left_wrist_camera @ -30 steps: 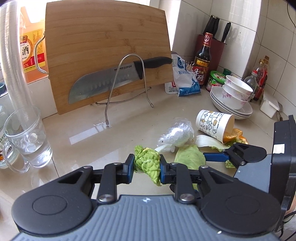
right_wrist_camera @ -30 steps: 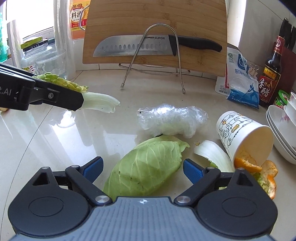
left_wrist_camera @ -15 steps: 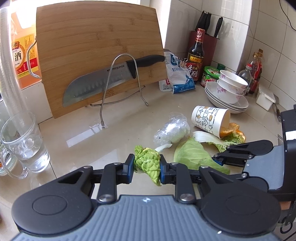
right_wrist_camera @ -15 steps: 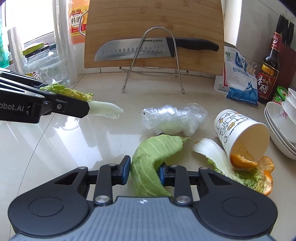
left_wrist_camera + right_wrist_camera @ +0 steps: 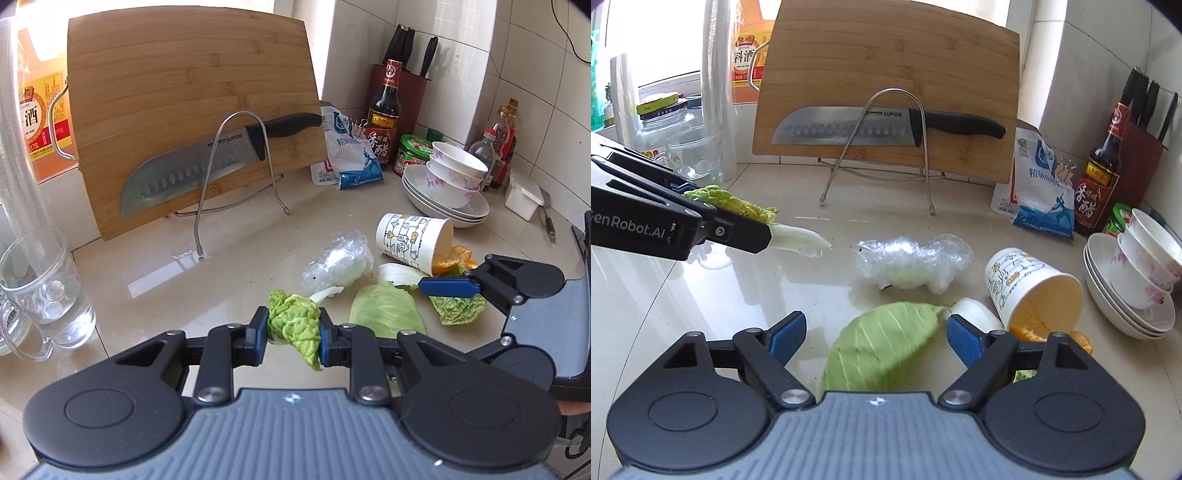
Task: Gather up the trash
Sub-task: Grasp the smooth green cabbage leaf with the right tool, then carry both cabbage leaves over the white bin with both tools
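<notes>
My left gripper (image 5: 293, 328) is shut on a crinkly green leaf (image 5: 295, 325) and holds it above the counter; in the right wrist view its white stalk (image 5: 801, 240) sticks out past the left gripper (image 5: 750, 229). My right gripper (image 5: 875, 336) has its jaws opening wide. A flat cabbage leaf (image 5: 882, 343) lies on the counter between them, untouched by the pads. Beyond it sit crumpled plastic wrap (image 5: 912, 262), a tipped paper cup (image 5: 1030, 291) and orange peel (image 5: 1034, 332). Another crinkly leaf (image 5: 458, 308) lies under the right gripper's finger (image 5: 448, 288).
A wooden cutting board (image 5: 192, 110) and a knife (image 5: 207, 166) on a wire rack stand at the back. A glass mug (image 5: 44, 288) is at the left. Stacked bowls (image 5: 450, 184), a vinegar bottle (image 5: 384, 118) and a salt bag (image 5: 351, 155) fill the back right.
The right gripper closed on the flat cabbage leaf and folded it, then opened again; the leaf lies spread on the counter. The left gripper keeps its leaf.
</notes>
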